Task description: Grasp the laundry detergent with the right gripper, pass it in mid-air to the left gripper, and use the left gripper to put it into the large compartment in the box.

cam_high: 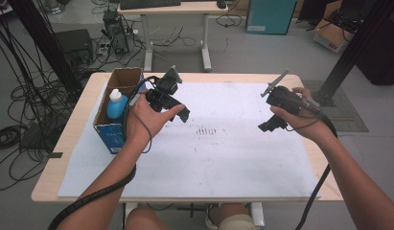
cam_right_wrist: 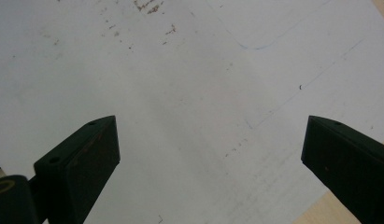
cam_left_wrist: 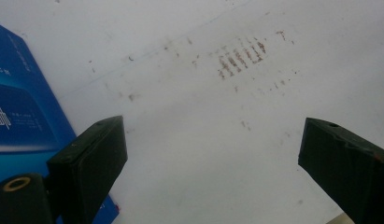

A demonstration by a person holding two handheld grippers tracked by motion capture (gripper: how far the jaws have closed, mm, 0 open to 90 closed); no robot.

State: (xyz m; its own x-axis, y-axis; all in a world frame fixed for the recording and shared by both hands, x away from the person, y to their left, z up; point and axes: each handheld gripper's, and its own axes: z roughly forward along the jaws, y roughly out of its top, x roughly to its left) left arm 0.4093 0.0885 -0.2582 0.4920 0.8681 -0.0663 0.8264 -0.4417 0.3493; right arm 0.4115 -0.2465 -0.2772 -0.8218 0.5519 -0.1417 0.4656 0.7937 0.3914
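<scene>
Person's 2 forearms enter over the table's near edge. Left gripper (cam_high: pixel 178 108), jaws wide and empty, held above the white sheet (cam_high: pixel 223 163), just beside the blue carton (cam_high: pixel 113 129) at the left edge. Right gripper (cam_high: pixel 271 122), jaws wide, empty, toward the right edge. White-capped bottle (cam_high: pixel 116 103) stands inside the carton.

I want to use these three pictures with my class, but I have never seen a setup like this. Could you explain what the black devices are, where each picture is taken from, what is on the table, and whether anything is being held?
A person sits at a table covered by a white sheet and holds a hand-operated claw in each hand. The high view looks down from above: the left claw is at the left, the right claw at the right. The other two pictures come from cameras riding on each claw, looking along its two black jaws. Both claws stand open and hold nothing. Beside the left claw is an open blue cardboard box with a blue bottle standing inside. Brownish marks stain the sheet.
</scene>
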